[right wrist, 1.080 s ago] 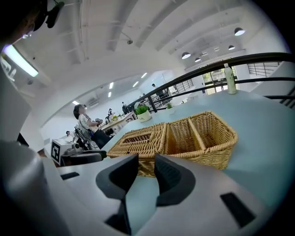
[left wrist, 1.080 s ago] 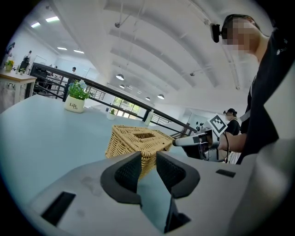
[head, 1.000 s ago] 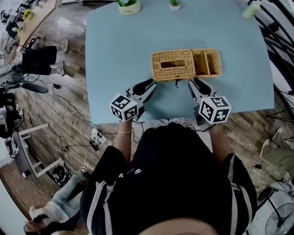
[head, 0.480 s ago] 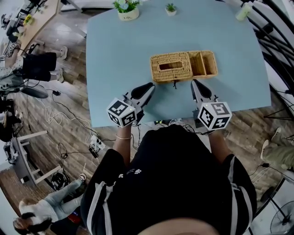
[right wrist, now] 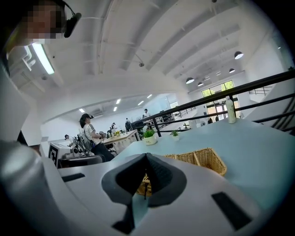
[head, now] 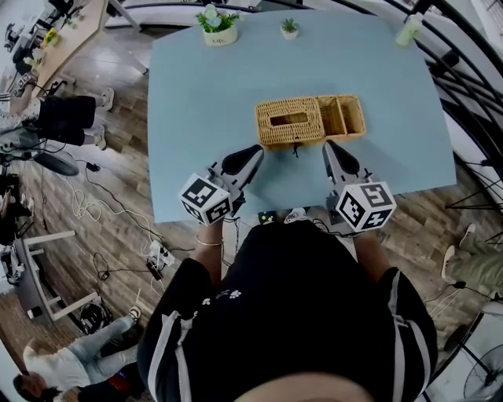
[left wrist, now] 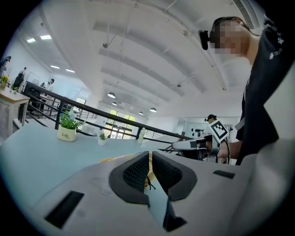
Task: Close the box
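A wicker box [head: 310, 122] lies on the light blue table [head: 212, 102]; its left half carries a slotted lid and its right half shows open compartments. A small dark cord [head: 297, 146] hangs at its front. My left gripper [head: 250, 153] hovers in front of the box's left end, and its jaws have just been closing with nothing between them. My right gripper [head: 330, 148] hovers in front of the right end, shut and empty. In the left gripper view the left gripper [left wrist: 150, 154] hides most of the box [left wrist: 108, 159]. In the right gripper view the box [right wrist: 203, 161] shows past the right gripper [right wrist: 146, 156].
Two potted plants [head: 216, 20] [head: 289, 27] and a bottle [head: 409, 30] stand along the table's far edge. A black railing [head: 464, 71] runs on the right. People [head: 59, 118] sit by desks on the wooden floor at the left.
Both grippers have risen and pulled back a little from the box, which now sits lower and smaller in their views. Both pairs of jaws have closed from a narrow gap.
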The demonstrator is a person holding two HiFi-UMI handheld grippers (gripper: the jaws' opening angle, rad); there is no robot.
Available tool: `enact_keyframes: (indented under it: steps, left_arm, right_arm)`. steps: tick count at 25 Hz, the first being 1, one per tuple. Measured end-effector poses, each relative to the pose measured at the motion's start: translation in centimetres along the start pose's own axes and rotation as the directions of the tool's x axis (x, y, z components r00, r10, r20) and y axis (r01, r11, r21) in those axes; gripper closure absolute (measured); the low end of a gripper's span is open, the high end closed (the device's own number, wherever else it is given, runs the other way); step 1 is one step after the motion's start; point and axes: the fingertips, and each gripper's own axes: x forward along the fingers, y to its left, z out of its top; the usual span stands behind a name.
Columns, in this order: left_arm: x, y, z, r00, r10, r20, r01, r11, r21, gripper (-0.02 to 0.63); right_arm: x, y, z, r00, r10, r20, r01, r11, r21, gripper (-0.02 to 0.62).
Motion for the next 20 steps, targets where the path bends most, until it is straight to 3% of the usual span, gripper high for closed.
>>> enact_keyframes:
  steps: [20]
  left_arm:
    - [-0.75,-0.22,-0.58,0.999,0.042,-0.032,-0.041,0.999,0.013,0.575]
  right_arm:
    - [0.13,0.60,-0.55,0.999,0.024,-0.021,-0.024,1.000,-0.014,0.595]
